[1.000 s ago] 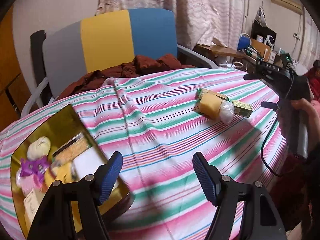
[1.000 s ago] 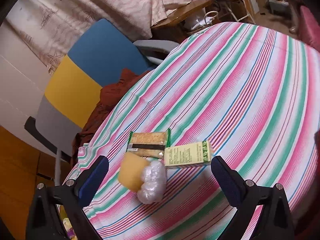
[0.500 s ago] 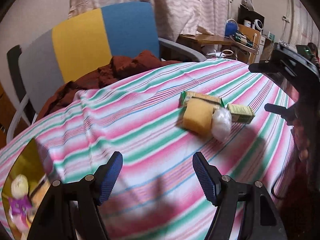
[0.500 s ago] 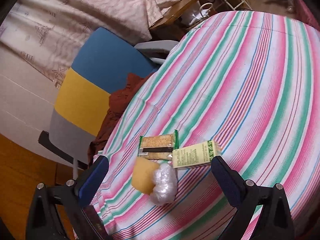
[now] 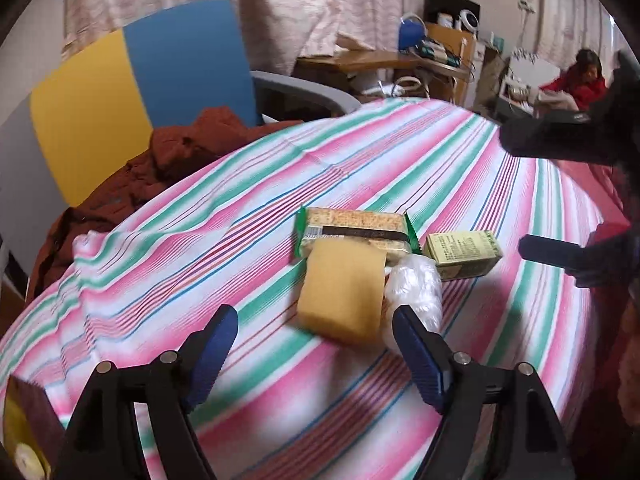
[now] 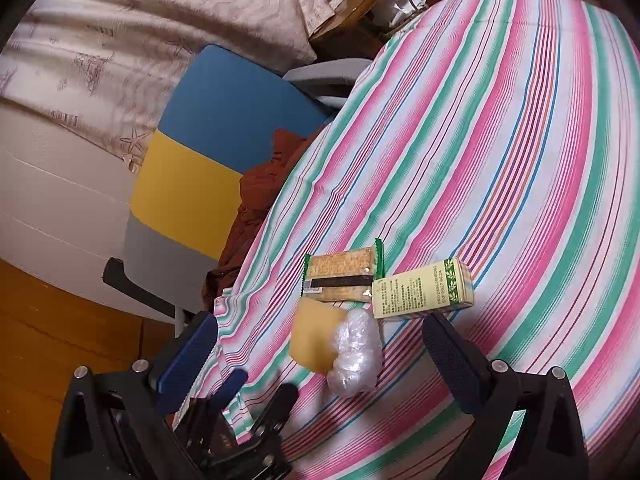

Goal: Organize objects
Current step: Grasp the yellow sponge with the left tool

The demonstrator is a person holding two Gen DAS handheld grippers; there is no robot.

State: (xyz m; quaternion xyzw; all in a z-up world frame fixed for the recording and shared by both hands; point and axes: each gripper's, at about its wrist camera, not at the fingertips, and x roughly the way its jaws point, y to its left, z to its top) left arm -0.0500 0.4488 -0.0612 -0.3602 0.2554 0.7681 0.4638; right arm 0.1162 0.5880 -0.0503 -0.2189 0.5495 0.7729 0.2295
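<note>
Four small items lie bunched together on the pink-, green- and white-striped tabletop [image 5: 400,168]: a yellow rectangular sponge [image 5: 342,290], a crumpled clear plastic wrap [image 5: 414,288] touching its side, a green-edged packet of crackers [image 5: 354,232] partly under the sponge, and a pale green printed carton [image 5: 462,254] just beside the packet. The left tongs [image 5: 314,346] hover spread wide and empty near the sponge; the right tongs [image 6: 320,354] hang over the cluster, likewise parted and holding nothing. A blue, yellow and grey chair [image 5: 132,92] draped with rust-brown cloth [image 5: 180,160] stands behind.
</note>
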